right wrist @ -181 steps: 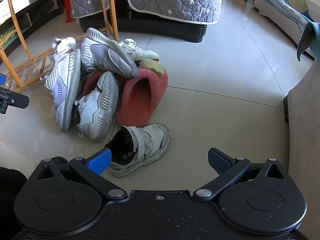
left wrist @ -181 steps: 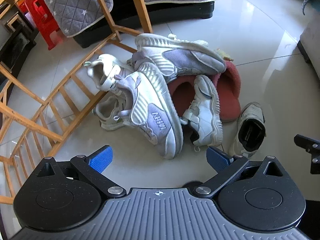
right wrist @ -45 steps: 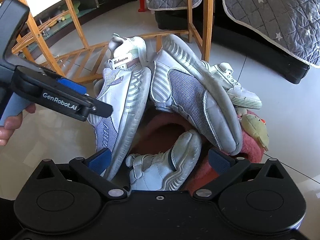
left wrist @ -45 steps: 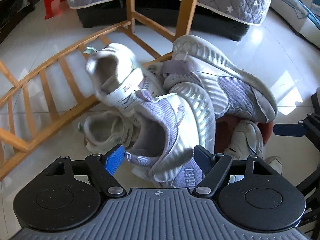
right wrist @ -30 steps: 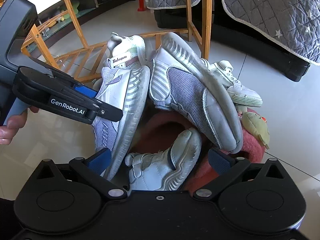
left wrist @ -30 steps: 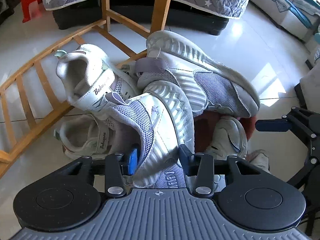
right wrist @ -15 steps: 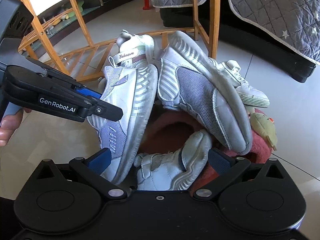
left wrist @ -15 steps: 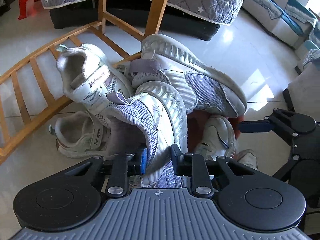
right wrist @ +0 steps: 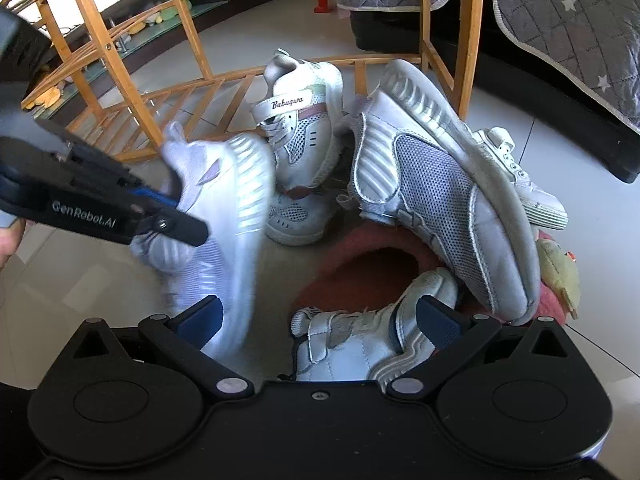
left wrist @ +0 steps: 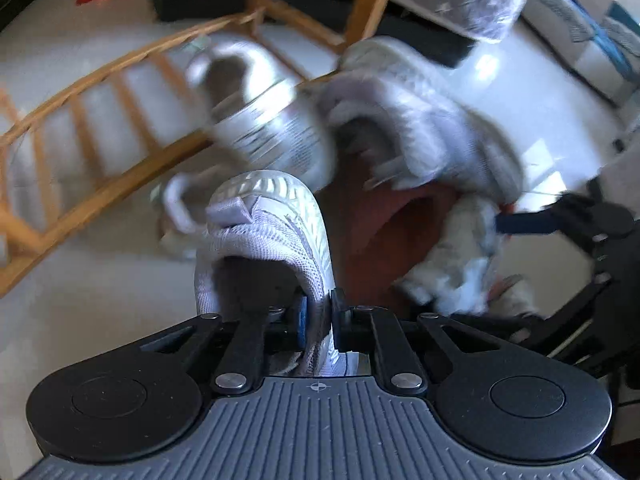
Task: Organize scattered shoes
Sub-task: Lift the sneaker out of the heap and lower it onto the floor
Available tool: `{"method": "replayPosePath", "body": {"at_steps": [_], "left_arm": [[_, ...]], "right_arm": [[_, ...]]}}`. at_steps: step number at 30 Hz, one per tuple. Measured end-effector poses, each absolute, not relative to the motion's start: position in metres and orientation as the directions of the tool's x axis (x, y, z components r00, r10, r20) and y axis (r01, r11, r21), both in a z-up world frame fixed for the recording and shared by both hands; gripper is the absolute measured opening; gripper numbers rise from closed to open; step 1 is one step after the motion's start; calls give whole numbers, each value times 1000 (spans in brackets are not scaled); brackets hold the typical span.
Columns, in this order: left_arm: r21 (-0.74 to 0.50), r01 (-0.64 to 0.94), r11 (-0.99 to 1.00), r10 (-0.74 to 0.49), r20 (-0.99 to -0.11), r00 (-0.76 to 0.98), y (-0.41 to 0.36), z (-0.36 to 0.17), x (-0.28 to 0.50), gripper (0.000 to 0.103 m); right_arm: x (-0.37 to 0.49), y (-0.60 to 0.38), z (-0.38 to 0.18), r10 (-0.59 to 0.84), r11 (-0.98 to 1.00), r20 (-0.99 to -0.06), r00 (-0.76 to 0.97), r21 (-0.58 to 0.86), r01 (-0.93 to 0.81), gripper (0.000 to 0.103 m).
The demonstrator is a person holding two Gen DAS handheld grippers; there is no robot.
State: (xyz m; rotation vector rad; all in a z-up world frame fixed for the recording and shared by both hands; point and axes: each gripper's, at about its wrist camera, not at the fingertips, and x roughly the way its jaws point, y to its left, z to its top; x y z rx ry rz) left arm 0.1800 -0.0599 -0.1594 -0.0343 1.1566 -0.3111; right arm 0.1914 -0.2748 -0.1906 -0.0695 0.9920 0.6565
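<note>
My left gripper (left wrist: 318, 322) is shut on the side wall of a lilac and silver sneaker (left wrist: 272, 232), held clear of the shoe pile; the same sneaker (right wrist: 224, 232) shows blurred in the right wrist view, clamped by the left gripper (right wrist: 160, 204). Its mate (right wrist: 440, 208) lies tilted on a red slipper (right wrist: 360, 268). A white Babugura sneaker (right wrist: 304, 128) stands behind. My right gripper (right wrist: 318, 320) is open, its fingers either side of a small white velcro shoe (right wrist: 360, 344).
A wooden rack (right wrist: 192, 92) lies on the tile floor behind the pile. A bed with a grey quilted cover (right wrist: 560, 12) stands at the back right. A yellow-green plush toy (right wrist: 558, 272) sits on the slipper. Another small white sneaker (right wrist: 516, 176) lies behind.
My left gripper has closed tighter on the lilac sneaker and pulled it up and away from the pile. My right gripper has stayed open over the small white shoe.
</note>
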Motion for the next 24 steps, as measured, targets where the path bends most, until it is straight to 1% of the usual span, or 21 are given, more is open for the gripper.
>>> {"method": "replayPosePath", "body": {"at_steps": [13,19,24], "left_arm": [[-154,87,984,-175,-924,339,-10,-168,180,12],[-155,102,983,-179,-936,303,-12,-176,182,12],[-156,115,981,-182,-945,272,-14,-182,183,12]], "right_arm": [[199,-252,-193,505,766,-795,337,234,-598,103],[200,-245,-195,513,751,-798,318,237,-616,103],[199,-246,-187,509,743,-800,317,223,-631,103]]}}
